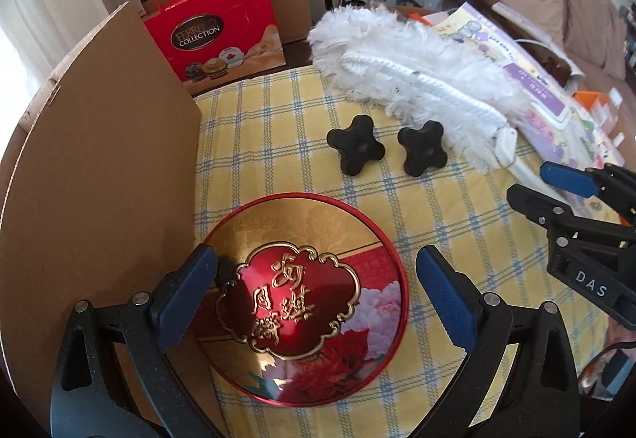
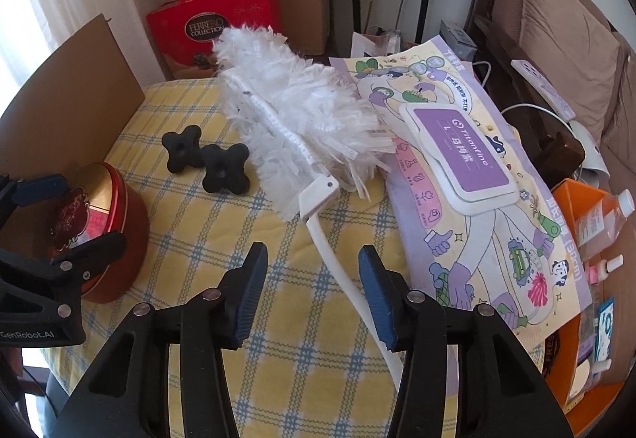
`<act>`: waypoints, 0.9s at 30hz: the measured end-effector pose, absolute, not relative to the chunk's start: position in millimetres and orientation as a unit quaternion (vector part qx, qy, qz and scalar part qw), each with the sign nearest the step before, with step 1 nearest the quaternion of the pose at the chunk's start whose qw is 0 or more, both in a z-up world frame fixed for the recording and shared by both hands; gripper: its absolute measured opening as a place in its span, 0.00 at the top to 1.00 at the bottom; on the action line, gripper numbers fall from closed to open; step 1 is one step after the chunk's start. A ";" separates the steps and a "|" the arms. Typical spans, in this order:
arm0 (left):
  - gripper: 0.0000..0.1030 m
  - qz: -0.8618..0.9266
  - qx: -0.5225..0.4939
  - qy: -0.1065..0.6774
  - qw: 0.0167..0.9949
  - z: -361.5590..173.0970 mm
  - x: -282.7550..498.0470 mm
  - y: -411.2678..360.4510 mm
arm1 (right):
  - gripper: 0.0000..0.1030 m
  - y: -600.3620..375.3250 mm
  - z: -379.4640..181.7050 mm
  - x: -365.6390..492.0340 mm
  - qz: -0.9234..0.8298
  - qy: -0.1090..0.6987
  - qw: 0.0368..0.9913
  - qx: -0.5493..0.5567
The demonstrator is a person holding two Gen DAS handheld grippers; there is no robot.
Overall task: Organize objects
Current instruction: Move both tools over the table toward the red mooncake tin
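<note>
left gripper [image 1: 316, 291] apart, astride mooncake tin [image 1: 302, 299] | right gripper [image 2: 312, 289] apart, duster handle [image 2: 338, 259] between fingers | risk: thin handle slips sideways

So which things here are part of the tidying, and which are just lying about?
In play:
- round red tin, left claw open around it
- white duster, handle between the open right claw
- two black knobs
- wipes pack

Lying about:
- red gift bags
- cardboard sheet
- orange box

A home living room: brown sofa [image 2: 556, 52], gift boxes [image 1: 214, 36], checked tablecloth [image 1: 278, 144].
</note>
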State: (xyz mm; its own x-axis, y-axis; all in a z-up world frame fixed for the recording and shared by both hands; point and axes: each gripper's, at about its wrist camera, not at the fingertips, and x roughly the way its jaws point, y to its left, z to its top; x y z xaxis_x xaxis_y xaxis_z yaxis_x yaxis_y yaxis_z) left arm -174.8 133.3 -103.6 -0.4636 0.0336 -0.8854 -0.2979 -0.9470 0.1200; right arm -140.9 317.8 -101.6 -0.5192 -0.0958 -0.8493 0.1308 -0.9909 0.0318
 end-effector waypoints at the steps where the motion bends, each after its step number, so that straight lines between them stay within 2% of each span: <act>1: 0.03 0.845 -0.509 0.135 0.095 -104.5 -175.9 134.0 | 0.52 317.7 -104.1 -142.9 -0.870 0.018 0.065 0.489; 6: 0.00 0.842 -0.509 0.161 0.080 -111.3 -181.1 140.4 | 0.56 318.7 -112.9 -149.2 -0.864 0.019 0.065 0.499; 13: 0.01 0.844 -0.499 0.181 0.076 -115.2 -177.4 145.4 | 0.82 322.2 -116.8 -149.2 -0.859 0.001 0.068 0.508; 20: 0.01 0.845 -0.492 0.163 0.128 -108.3 -161.5 160.7 | 0.85 322.6 -109.9 -139.8 -0.859 -0.023 0.083 0.505; 27: 0.02 0.850 -0.485 0.094 0.181 -89.0 -149.7 151.6 | 0.85 327.2 -100.8 -130.7 -0.860 -0.032 0.081 0.503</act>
